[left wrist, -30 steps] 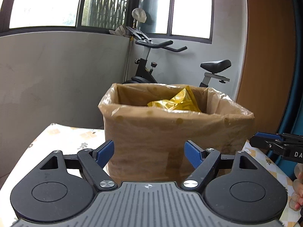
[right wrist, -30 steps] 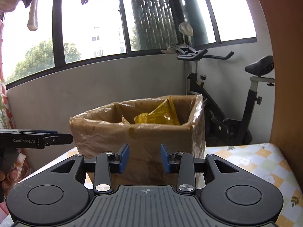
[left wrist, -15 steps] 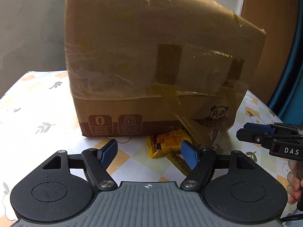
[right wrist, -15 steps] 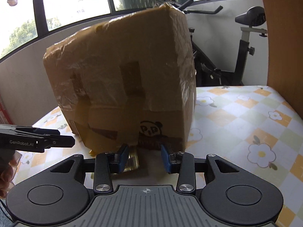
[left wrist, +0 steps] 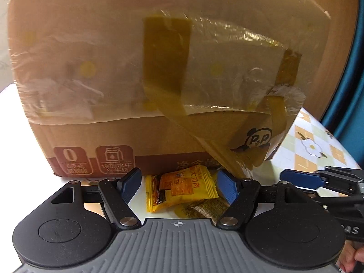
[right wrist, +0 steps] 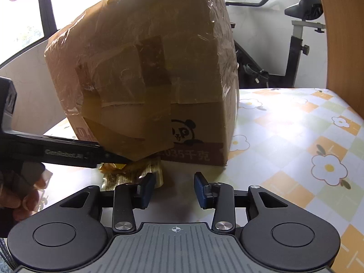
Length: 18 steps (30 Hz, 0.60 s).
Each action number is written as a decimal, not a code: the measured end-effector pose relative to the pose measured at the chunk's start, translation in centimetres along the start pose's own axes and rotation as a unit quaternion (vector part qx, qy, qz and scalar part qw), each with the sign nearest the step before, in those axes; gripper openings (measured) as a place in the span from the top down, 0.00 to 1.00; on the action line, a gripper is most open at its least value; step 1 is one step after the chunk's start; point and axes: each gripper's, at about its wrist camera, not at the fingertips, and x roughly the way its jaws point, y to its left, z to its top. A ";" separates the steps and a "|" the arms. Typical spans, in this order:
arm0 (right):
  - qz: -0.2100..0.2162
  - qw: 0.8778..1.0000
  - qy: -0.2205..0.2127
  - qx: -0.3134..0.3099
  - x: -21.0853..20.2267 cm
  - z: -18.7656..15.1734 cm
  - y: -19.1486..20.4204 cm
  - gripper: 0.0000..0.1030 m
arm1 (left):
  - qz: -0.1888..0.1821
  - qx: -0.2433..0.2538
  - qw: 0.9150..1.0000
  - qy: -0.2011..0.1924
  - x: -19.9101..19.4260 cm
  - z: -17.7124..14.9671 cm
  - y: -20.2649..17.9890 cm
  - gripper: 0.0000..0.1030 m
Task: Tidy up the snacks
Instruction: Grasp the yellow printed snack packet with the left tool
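Left gripper (left wrist: 178, 185): low over the table, blue pads spread wide, gripping nothing; a yellow snack packet (left wrist: 182, 187) lies in the gap between them, clear of both pads.
Second packet (left wrist: 204, 209): a darker, brownish wrapper tucked partly under the yellow one, just by the right-hand pad; whether that pad brushes it is hard to say from here.
Right gripper (right wrist: 174, 188): fingers a modest way apart, bare tablecloth between them, holding nothing; the brownish wrapper sits just beyond its left finger.
Hands: fingers of the person's left hand (right wrist: 20, 195) wrap that gripper's handle at the edge of the right wrist view.
Tablecloth (right wrist: 295, 136): pale, checked in orange and green with white flowers.
Cardboard box (left wrist: 159, 68): stands right behind the packets, wrapped in clear film and brown tape, with a panda print near its lower corner; the packets lie on the table at its foot, outside it.
Exercise bike (right wrist: 295, 45): beyond the table, by the wall under the window.
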 end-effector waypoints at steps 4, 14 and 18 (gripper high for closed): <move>0.009 1.000 0.001 0.013 0.0 0.1 -0.5 0.65 | 0.023 0.012 0.999 0.019 0.9 -0.4 -0.5 0.33; 0.023 0.999 -0.004 0.027 -0.4 0.1 -1.2 0.65 | 0.049 -0.009 0.999 0.021 -2.6 -3.4 1.2 0.48; 0.028 0.999 -0.004 0.031 -0.4 0.1 -1.4 0.64 | 0.067 -0.037 0.997 0.017 -5.5 -5.4 2.9 0.48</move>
